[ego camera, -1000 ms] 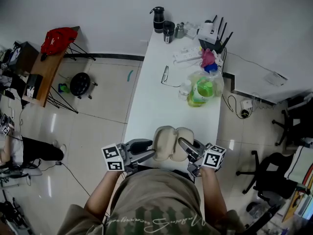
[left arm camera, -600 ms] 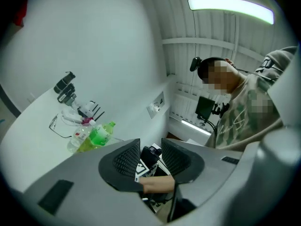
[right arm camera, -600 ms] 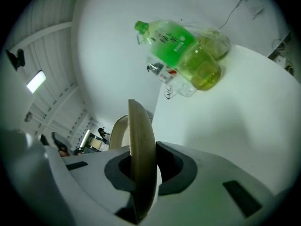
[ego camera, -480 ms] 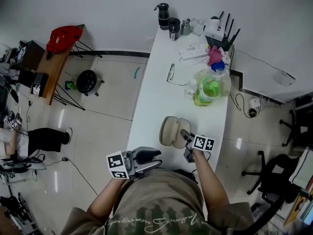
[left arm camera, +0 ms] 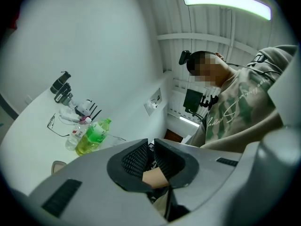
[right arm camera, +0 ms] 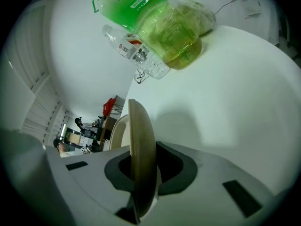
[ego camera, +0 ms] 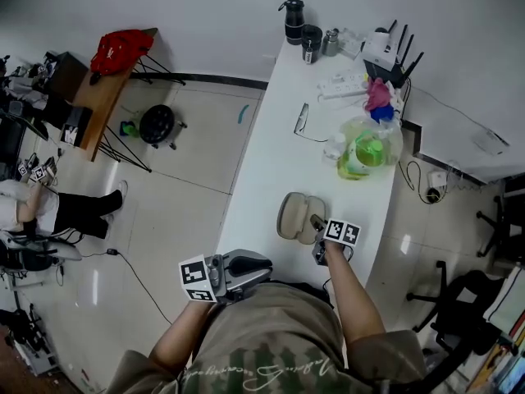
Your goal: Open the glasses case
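Glasses case (ego camera: 297,217) lies open at near-right of table (ego camera: 271,162). Right gripper (ego camera: 315,222) clamped on one shell's thin rim. Left gripper (ego camera: 264,263) off the near edge by torso, jaws just been closing, now together, nothing btwn. Case looks light, stiff-shelled, hinged, prob slides on slick top. Rim's the hold.

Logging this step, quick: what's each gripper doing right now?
Left gripper: shut, its jaws have just been closing, nothing between them.
Right gripper: shut on one half of the open glasses case.
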Tool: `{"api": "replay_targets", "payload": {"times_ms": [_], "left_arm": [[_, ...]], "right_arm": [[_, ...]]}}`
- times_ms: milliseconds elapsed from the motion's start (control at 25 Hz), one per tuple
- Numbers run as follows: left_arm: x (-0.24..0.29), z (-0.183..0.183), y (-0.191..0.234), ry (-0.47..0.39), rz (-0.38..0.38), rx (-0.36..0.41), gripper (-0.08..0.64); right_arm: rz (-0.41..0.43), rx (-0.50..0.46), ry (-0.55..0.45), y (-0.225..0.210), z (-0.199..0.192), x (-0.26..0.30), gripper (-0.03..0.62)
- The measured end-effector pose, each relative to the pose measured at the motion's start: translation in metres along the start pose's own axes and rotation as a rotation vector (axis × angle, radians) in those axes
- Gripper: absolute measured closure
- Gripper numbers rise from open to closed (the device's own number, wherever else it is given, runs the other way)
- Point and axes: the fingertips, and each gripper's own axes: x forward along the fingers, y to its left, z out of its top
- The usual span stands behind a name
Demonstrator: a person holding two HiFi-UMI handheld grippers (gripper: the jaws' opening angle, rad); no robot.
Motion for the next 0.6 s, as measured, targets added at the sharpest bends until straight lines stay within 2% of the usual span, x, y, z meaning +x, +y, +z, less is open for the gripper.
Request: {"api": "replay_targets", "payload": {"times_ms": [120,280,440,600], "left_arm": [[-0.004,-0.002,0.001,-0.001,0.017,-0.003,0.552],[-0.002,-0.006,-0.003,0.005,0.009,-0.012,0.552],[0.000,-0.006,-0.003,0.004,0.003,-0.016,0.552],[-0.003,-0.006,0.002,-0.023,0.038,-0.033,0.552]], "right_arm": [[-0.005,0.002,-0.001,-0.005,-0.001,0.002,0.538],[-0.016,-0.044,0.013,-0.011,-0.005,0.005,0.538],[-0.024,-0.068,-0.037,-0.014,-0.001,-0.001,0.532],[-0.045,-0.122,-0.092,-0.007,0.009,-0.014,0.435]]}}
